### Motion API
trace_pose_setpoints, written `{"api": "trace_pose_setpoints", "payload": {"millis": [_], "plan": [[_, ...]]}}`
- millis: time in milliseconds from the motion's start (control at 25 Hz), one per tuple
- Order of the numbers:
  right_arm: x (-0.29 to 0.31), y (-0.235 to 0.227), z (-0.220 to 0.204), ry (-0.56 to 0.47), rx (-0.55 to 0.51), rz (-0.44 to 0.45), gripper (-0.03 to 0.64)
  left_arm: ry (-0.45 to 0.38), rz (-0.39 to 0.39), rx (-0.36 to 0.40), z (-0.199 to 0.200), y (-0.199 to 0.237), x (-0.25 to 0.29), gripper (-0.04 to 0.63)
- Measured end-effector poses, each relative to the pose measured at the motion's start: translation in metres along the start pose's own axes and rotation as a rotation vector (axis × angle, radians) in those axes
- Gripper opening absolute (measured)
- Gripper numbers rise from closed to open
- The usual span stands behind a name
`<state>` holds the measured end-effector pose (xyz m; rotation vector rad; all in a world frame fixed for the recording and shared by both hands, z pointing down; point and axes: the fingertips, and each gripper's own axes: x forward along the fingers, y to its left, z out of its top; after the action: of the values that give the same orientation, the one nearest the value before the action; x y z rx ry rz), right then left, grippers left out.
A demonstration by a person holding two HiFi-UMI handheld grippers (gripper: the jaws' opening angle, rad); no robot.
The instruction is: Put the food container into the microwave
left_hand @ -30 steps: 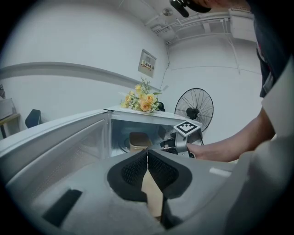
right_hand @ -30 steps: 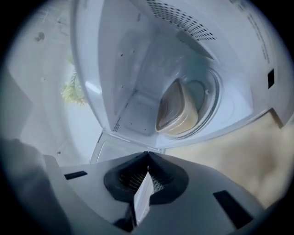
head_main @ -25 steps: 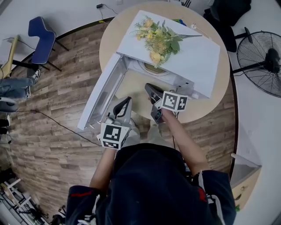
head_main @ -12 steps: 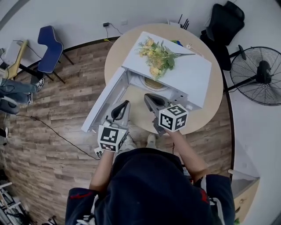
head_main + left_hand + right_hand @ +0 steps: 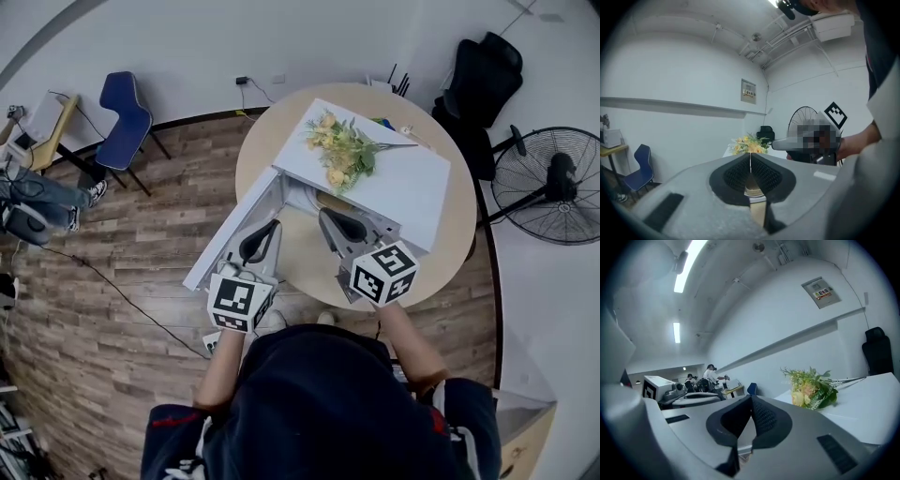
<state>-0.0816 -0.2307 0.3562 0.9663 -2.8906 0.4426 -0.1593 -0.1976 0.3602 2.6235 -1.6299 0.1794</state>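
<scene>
A white microwave (image 5: 398,187) stands on the round table (image 5: 309,258) with its door (image 5: 225,239) swung open to the left. Inside the cavity, a beige round container (image 5: 753,186) shows through the gap under my left gripper's pads; in the head view it is mostly hidden under the microwave's top. My left gripper (image 5: 266,231) hovers in front of the open door, jaws shut on nothing. My right gripper (image 5: 332,219) hovers in front of the cavity mouth, also shut and empty. Both (image 5: 750,161) (image 5: 751,404) point toward the microwave, a short way off from it.
A bunch of yellow flowers (image 5: 342,150) lies on the microwave's top. A blue chair (image 5: 127,103) stands at the left, a black chair (image 5: 483,66) and a floor fan (image 5: 553,183) at the right. A cable (image 5: 103,272) runs across the wooden floor.
Both grippers have drawn back from the microwave's opening toward the person. The head view has risen and takes in more of the room.
</scene>
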Motion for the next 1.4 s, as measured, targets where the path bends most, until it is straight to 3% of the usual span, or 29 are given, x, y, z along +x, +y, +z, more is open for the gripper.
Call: {"api": "trace_pose_setpoints", "payload": {"millis": [320, 1400], "plan": [[-0.009, 0.001, 0.032, -0.116, -0.005, -0.018, 0.011, -0.062, 0.02, 0.03, 0.027, 0.001, -0.012, 0.018], [-0.009, 0.004, 0.027, -0.111, -0.032, -0.041, 0.011, -0.082, 0.056, 0.061, 0.034, 0.003, -0.026, 0.018]]}}
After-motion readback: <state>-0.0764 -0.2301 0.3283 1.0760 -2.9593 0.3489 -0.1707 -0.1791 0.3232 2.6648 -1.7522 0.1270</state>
